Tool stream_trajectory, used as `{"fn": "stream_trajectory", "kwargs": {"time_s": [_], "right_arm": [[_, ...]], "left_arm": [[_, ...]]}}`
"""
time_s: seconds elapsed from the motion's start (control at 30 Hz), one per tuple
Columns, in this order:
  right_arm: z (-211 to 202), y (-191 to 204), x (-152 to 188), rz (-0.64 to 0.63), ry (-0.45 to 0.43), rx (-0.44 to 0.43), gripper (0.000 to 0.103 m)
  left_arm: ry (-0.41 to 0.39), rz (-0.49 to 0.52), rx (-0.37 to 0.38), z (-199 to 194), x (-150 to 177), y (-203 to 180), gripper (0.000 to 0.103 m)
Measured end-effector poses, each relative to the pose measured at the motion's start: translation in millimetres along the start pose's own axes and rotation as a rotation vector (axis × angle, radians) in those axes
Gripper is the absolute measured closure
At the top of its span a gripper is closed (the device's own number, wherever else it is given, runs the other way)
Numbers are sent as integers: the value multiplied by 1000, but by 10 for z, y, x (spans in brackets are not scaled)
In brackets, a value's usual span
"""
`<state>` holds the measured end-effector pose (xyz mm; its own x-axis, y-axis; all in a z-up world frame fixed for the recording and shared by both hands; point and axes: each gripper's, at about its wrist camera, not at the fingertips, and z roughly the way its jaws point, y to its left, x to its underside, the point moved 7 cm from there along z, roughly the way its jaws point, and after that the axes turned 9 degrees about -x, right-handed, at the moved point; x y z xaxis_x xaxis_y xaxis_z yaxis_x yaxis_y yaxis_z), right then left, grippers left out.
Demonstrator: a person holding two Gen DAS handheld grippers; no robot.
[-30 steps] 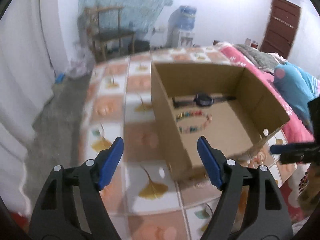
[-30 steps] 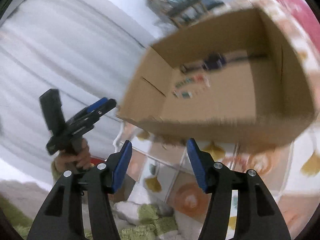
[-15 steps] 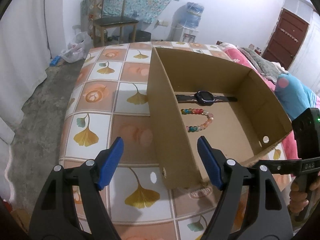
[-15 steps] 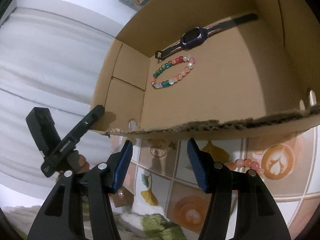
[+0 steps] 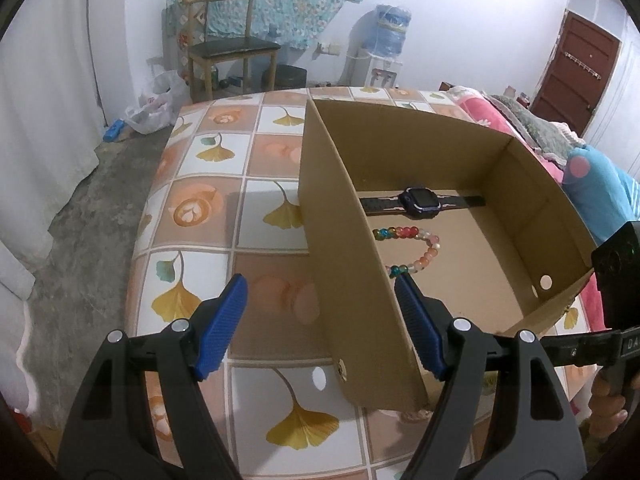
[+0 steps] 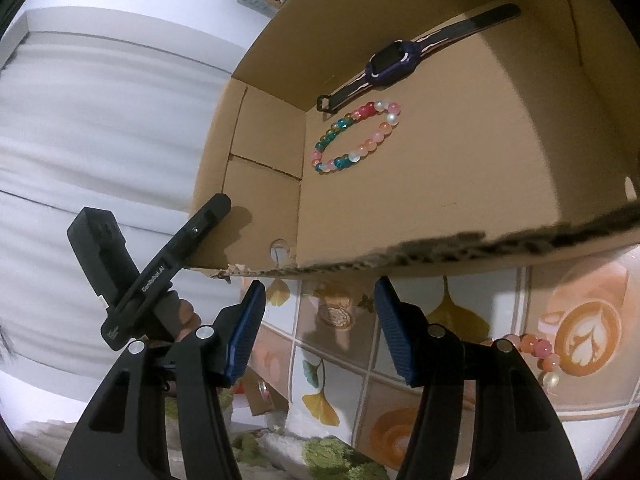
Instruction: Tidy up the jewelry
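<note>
An open cardboard box (image 5: 340,240) stands on the tiled tablecloth (image 5: 208,208). Inside lie a dark purple watch (image 5: 420,198) (image 6: 392,60) and a multicoloured bead bracelet (image 5: 416,248) (image 6: 356,136). My left gripper (image 5: 320,330) is open, its fingers either side of the box's near left wall, nothing gripped. My right gripper (image 6: 320,328) is open and empty, just in front of the box's torn front edge. A pink bead bracelet (image 6: 536,350) lies on the table to its right. A small pale ring-shaped piece (image 6: 336,314) sits by the box's front edge.
In the right wrist view, one of the left gripper's fingers (image 6: 192,236) rests by the box's left corner, held by a hand. A wooden chair (image 5: 228,48), a water dispenser (image 5: 380,52) and a bed with pink covers (image 5: 540,136) lie beyond the table. A green rug (image 6: 332,456) lies below the table's edge.
Both grippers have come down closer to the box, which fills more of each view. The right wrist view has rolled and sharpened. Both pairs of jaws stand as wide as before.
</note>
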<state>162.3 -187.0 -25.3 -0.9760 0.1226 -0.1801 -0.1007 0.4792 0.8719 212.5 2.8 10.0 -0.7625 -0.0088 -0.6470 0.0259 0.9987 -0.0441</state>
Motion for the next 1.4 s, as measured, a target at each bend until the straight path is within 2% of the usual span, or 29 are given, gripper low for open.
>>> {"fn": "stream_trajectory", "kwargs": {"time_s": [0.43,0.53,0.63,0.7,0.87,1.0,1.2,1.4], "right_arm": [[-42,17,13,-22,-49,-27,47],[-206,108,90,-102,-80,35,47],[-396,159,272,-214,-93,153,44],[-467,180,466,-290,-78,230,39],[-408,132,883,-386,-23,330,38],[-269,-18,1005,-406,12,415,37],[-253,-108,916,-393,-2,407,37],[-366,-267,813,-309,-38,398,37]], "left_arm": [[-94,-28,15,-348,6,74,31],[-94,-14,10,-466,125,98,27],[-114,-15,28,-614,295,134,19],[-53,2,49,-614,464,98,18],[10,122,-26,-564,874,-54,17],[75,153,2,-358,1116,-318,17],[153,172,17,-105,1306,-500,16],[152,202,-21,-62,1341,-521,9]]}}
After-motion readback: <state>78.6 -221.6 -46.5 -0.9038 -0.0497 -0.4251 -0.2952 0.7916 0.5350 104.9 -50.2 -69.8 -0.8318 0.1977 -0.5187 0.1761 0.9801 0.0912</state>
